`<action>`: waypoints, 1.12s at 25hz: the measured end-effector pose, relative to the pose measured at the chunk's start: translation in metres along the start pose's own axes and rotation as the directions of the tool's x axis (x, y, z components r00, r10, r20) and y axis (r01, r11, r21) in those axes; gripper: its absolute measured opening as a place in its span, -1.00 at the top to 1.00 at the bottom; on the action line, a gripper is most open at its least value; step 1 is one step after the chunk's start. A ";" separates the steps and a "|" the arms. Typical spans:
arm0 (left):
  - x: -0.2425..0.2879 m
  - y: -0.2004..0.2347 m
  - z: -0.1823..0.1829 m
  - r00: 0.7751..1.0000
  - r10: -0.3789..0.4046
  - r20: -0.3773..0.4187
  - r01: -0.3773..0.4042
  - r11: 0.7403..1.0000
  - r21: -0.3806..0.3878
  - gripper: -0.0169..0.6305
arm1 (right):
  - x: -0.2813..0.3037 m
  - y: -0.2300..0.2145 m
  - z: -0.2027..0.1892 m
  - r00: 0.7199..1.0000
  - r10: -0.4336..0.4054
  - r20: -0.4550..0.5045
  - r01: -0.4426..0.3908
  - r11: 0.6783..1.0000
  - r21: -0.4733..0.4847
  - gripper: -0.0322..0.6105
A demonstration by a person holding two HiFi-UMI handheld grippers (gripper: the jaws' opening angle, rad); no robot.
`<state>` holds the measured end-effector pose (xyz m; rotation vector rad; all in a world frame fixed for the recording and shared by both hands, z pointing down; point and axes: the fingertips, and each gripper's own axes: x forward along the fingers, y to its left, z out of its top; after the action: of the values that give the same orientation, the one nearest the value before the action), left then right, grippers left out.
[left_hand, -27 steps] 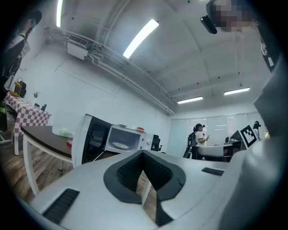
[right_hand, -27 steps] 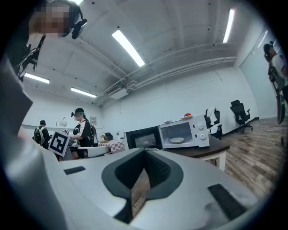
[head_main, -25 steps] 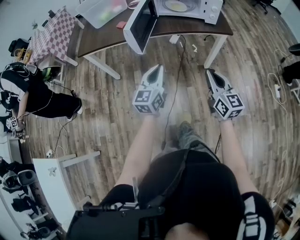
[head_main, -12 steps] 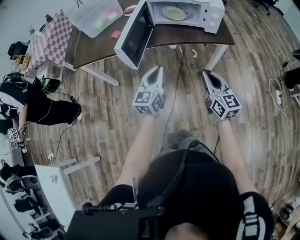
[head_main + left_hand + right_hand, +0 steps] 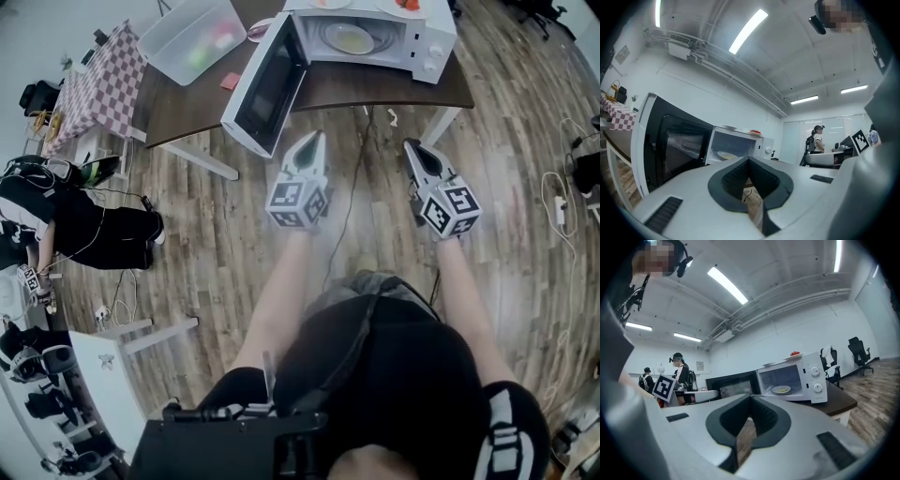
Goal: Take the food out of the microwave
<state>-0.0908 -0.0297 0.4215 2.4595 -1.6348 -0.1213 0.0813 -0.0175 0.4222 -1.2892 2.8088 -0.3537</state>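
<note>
A white microwave (image 5: 427, 33) stands on a dark wooden table (image 5: 375, 89), its door (image 5: 262, 89) swung wide open to the left. Inside lies a plate of pale yellow food (image 5: 349, 37), also seen in the left gripper view as plate (image 5: 726, 155) and in the right gripper view as plate (image 5: 781, 389). My left gripper (image 5: 314, 141) and right gripper (image 5: 417, 150) are held level over the floor, short of the table and pointing at the microwave. Both are shut with nothing between their jaws.
On top of the microwave are a dish and red items (image 5: 795, 353). A clear plastic bin (image 5: 192, 37) sits on the table's left. A checkered table (image 5: 98, 80) and a person (image 5: 56, 211) are at the left. A cable (image 5: 356, 169) runs across the wood floor.
Both grippers have moved forward toward the table together. The microwave and its open door now sit closer and larger in the head view. Jaws unchanged.
</note>
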 end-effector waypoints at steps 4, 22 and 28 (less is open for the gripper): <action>0.012 0.003 0.001 1.000 0.012 0.010 -0.012 1.000 0.006 0.95 | 0.012 -0.009 0.000 1.000 0.018 -0.005 -0.018 1.000 -0.005 0.89; 0.027 -0.002 -0.003 1.000 0.011 -0.009 -0.011 1.000 0.014 0.95 | 0.022 -0.018 -0.001 0.999 0.038 -0.017 -0.038 0.999 0.014 0.89; 0.038 0.000 -0.006 1.000 0.012 -0.013 -0.011 1.000 0.017 0.95 | 0.030 -0.026 -0.004 0.999 0.039 -0.021 -0.039 0.999 0.023 0.89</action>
<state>-0.0747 -0.0643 0.4289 2.4574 -1.6510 -0.0903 0.0809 -0.0554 0.4336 -1.2317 2.8345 -0.3991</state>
